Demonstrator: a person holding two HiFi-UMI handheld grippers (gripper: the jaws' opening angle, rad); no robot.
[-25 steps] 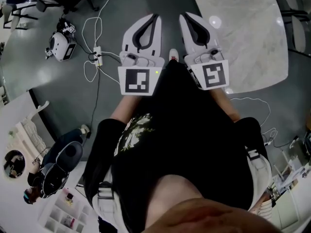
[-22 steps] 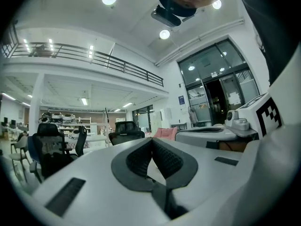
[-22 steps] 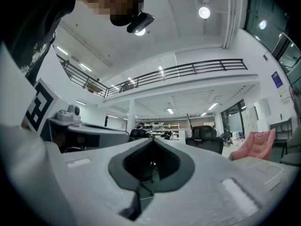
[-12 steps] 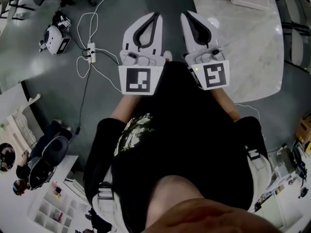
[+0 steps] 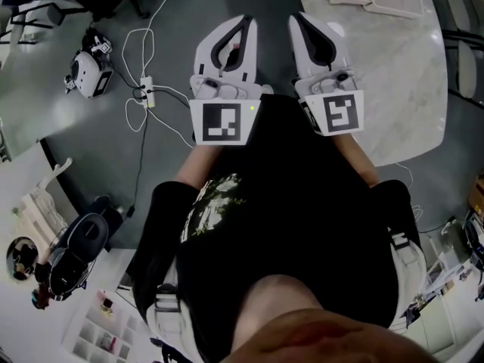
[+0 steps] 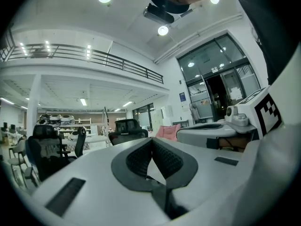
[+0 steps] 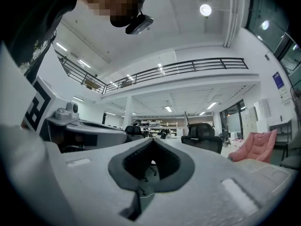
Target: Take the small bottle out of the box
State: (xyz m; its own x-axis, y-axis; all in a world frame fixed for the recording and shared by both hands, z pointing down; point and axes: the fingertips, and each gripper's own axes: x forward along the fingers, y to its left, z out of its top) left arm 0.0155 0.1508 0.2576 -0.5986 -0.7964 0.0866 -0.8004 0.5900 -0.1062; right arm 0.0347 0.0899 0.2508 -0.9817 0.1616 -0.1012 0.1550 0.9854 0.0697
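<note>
Left claw (image 5: 243,23): jaws are pressing together, gripping nothing.
Right claw (image 5: 297,18): jaws are meeting too, empty.
Small bottle: not showing in any view; worktop (image 5: 393,74) is lying at right.
Risk: without opening first, claws may be knocking it over.

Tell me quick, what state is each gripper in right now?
Left gripper: closed, holding nothing.
Right gripper: closed, holding nothing.
</note>
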